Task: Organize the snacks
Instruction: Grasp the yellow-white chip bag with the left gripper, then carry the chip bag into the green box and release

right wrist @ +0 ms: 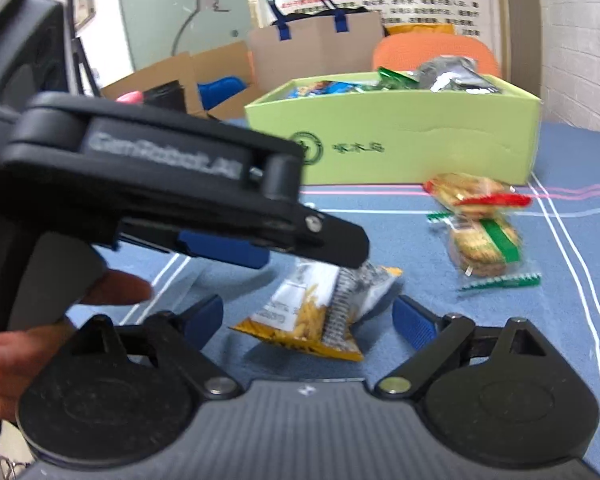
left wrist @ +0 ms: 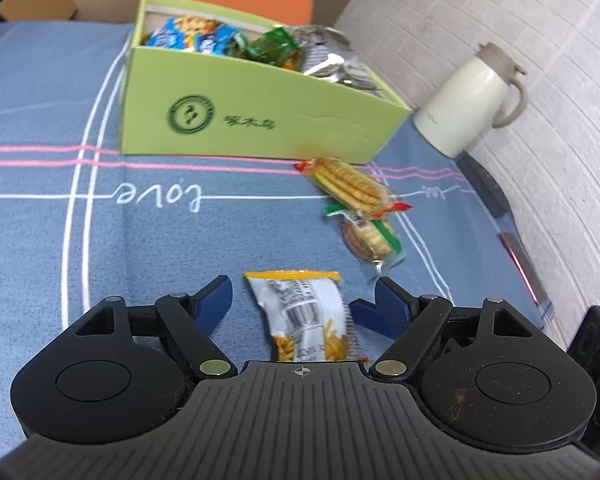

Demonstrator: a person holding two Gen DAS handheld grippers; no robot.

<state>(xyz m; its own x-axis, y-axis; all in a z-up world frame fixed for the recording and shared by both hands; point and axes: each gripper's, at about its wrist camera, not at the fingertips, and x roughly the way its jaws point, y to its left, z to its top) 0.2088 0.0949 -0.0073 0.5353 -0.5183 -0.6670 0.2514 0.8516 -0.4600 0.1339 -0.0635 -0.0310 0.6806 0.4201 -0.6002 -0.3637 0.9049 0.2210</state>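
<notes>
Since the left claw (left wrist: 304, 300) is released with the packet (left wrist: 306, 316) loose between its jaws, and the right claw (right wrist: 308, 316) gapes too, we centre, clench mid-packet, lift to the box (left wrist: 260, 116) ahead.

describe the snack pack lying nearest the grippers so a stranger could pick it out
Start at the light green cardboard box on the blue tablecloth. Nearest the camera lies a silver-and-yellow crinkly packet of thin sticks. The two clear-wrapped biscuit packs beside it show round crackers instead.
</notes>
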